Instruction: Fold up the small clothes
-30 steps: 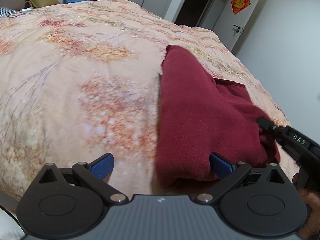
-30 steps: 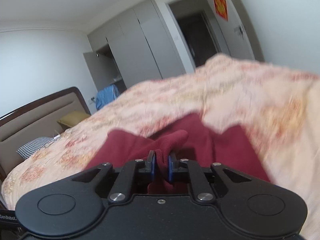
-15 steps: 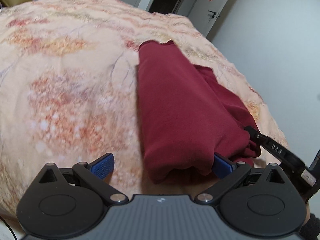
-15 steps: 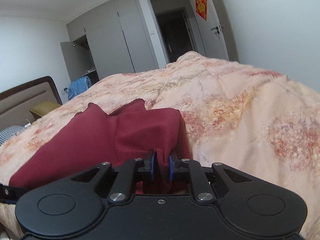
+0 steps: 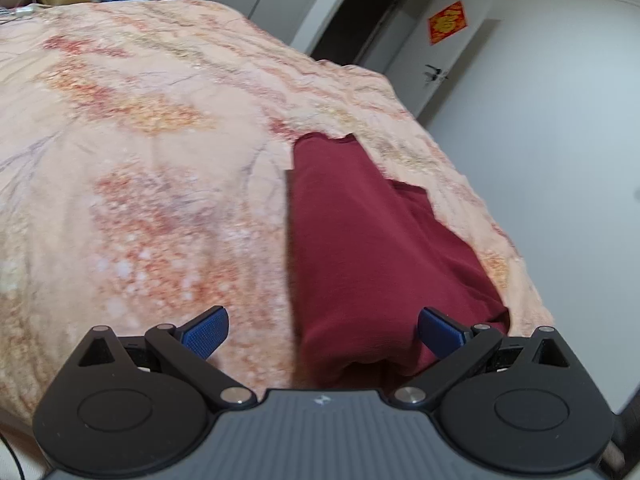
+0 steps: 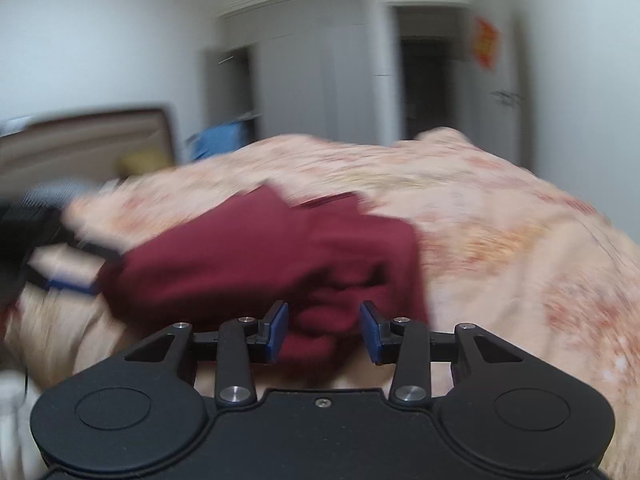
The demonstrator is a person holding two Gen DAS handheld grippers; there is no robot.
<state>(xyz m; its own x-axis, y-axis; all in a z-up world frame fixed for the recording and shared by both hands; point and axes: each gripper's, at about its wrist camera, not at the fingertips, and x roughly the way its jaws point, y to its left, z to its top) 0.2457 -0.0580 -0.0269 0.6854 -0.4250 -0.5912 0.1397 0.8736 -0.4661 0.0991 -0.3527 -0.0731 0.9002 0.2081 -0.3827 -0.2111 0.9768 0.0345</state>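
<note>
Released a moment ago, the soft dark-red knit garment (image 6: 256, 256) is lying folded on the peach floral bedspread (image 5: 140, 184); right gripper (image 6: 323, 330) jaws have just been opening around its bunched edge, left gripper (image 5: 322, 330) is gaping empty. Being limp and light, it is probably best pinched at a corner.

The dark red garment (image 5: 360, 248) lay folded lengthwise in a long strip on the bed's right side, near end bunched.

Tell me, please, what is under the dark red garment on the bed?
The dark red garment lies folded directly on the floral peach bedspread, which shows all around it. Whether anything else is beneath it cannot be seen, because the cloth covers that area.
</note>
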